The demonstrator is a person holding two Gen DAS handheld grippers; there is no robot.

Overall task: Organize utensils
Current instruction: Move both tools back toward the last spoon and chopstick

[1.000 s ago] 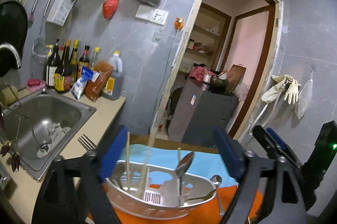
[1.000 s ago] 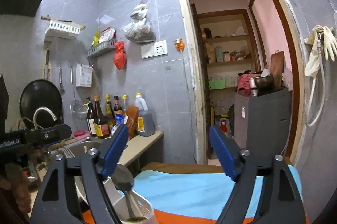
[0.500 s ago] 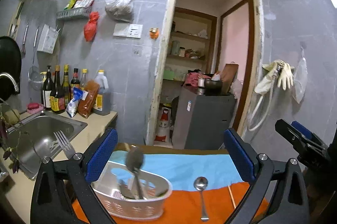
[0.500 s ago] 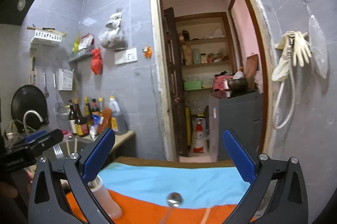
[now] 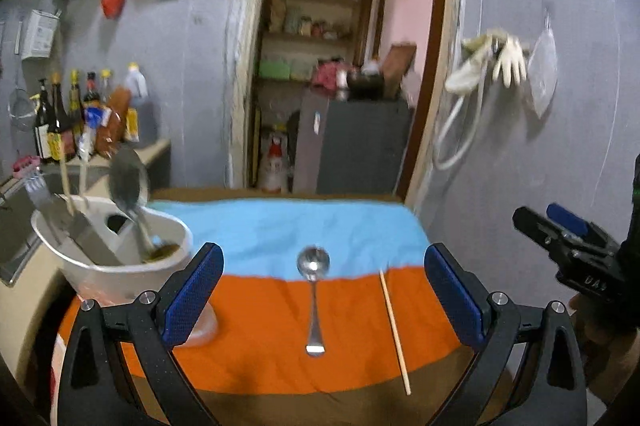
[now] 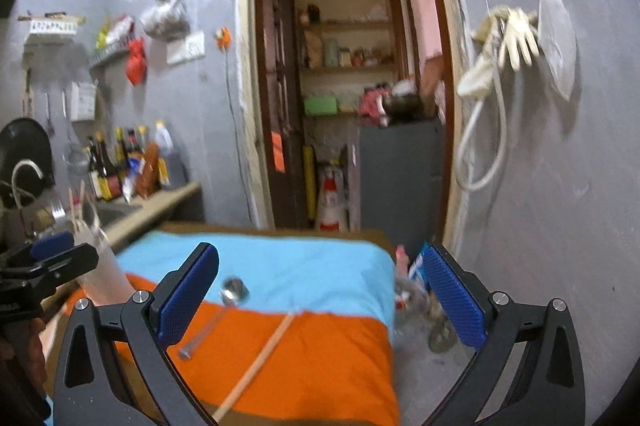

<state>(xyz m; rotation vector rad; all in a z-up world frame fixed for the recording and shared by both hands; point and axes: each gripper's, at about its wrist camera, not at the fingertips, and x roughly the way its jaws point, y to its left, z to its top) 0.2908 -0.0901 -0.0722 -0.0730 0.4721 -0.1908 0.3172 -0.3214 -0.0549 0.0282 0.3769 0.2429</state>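
A metal spoon (image 5: 314,300) and a single wooden chopstick (image 5: 394,330) lie on the orange part of the blue and orange cloth (image 5: 280,230). A white utensil holder (image 5: 116,266) at the cloth's left edge holds a fork, chopsticks and a large spoon. My left gripper (image 5: 320,298) is open, raised over the spoon. My right gripper (image 6: 316,294) is open above the cloth, with the spoon (image 6: 224,306) and chopstick (image 6: 264,354) lying between its fingers. It also shows in the left wrist view (image 5: 560,238).
A counter with a sink (image 5: 16,210) and sauce bottles (image 5: 76,118) stands to the left. An open doorway (image 5: 340,66) is behind the table, with a grey cabinet (image 5: 360,146) inside. A wall with hanging gloves (image 5: 496,62) is on the right. Clutter (image 6: 424,310) lies on the floor.
Both grippers have pulled back and turned right. The holder has shifted to the left of the left wrist view, and the spoon and chopstick now lie in front of both grippers.
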